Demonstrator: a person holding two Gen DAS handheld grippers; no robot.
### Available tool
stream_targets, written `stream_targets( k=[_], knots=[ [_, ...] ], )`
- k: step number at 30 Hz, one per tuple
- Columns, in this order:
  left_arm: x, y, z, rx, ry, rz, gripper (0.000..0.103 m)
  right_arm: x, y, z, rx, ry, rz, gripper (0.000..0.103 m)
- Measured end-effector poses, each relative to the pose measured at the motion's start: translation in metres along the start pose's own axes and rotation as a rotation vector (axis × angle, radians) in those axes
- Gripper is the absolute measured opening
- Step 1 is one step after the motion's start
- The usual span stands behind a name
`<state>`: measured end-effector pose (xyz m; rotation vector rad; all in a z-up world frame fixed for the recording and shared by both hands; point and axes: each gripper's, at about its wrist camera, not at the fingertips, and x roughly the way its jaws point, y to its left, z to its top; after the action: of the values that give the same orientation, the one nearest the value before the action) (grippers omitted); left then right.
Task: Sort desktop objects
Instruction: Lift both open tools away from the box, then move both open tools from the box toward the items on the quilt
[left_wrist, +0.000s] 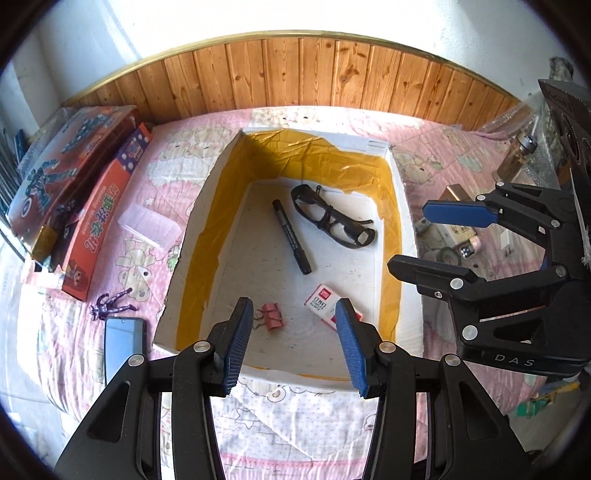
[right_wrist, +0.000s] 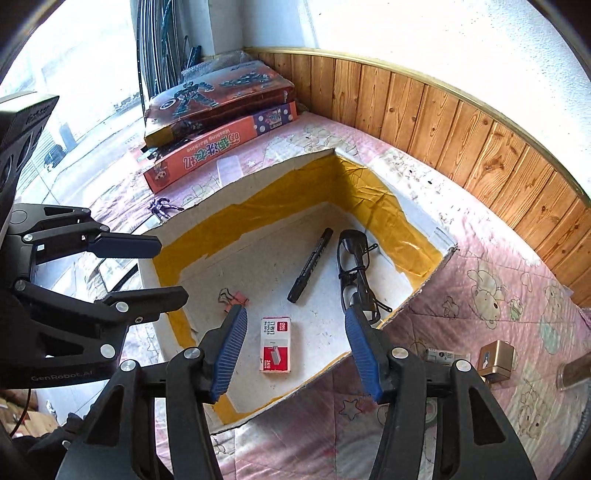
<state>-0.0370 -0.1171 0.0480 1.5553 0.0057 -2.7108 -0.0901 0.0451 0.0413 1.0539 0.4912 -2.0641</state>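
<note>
Over the white box (left_wrist: 402, 221) with the yellow-taped walls, both your grippers hang with nothing between their fingers. Left gripper (left_wrist: 295, 347): fingers apart, empty, aimed down at the box's near edge. Right gripper (right_wrist: 295, 350): fingers apart, empty, the staple box (right_wrist: 276, 344) lying on the box floor below the gap, not touched.

Inside the box, four things already sorted: black marker (left_wrist: 292, 237), black glasses (left_wrist: 332, 220), pink binder clips (left_wrist: 271, 316) and the red-and-white staple box. They sit loose on the floor, apart from each other, likely dropped rather than arranged, which suits a bin used only for collection.

Marker's long axis runs diagonally across the box floor, one end toward the far wall, the other toward the near right corner. Glasses lie beside it, folded, their long axis roughly parallel to the marker. Staple box lies flat near the near right corner, label up.

Outside the box, on the pink quilted worktop cover: to its left, a clear plastic case (left_wrist: 149, 226), a purple figure (left_wrist: 112, 303) and a phone (left_wrist: 123, 341); to its right, a gold block (right_wrist: 496, 360) and small bits too blurred to name. Judged from this, your sorting is partway; those leftovers are the likely next picks.
</note>
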Motion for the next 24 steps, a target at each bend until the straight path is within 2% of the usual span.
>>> stream_targets(
  k=[6, 12, 18, 24],
  knots=[
    [-0.021, -0.021, -0.002, 0.006, -0.099, 0.025, 0.049, -0.023, -0.013, -0.011, 0.031, -0.087, -0.011, 0.057],
    [-0.031, -0.041, -0.002, -0.003, -0.155, -0.035, 0.049, -0.045, -0.034, -0.034, 0.102, -0.192, -0.026, 0.057],
    [-0.022, -0.083, -0.002, 0.036, -0.145, -0.123, 0.049, -0.066, -0.068, -0.074, 0.23, -0.285, -0.043, 0.057],
    [0.003, -0.135, 0.007, 0.103, -0.098, -0.205, 0.049, -0.074, -0.116, -0.121, 0.394, -0.306, -0.077, 0.057]
  ],
)
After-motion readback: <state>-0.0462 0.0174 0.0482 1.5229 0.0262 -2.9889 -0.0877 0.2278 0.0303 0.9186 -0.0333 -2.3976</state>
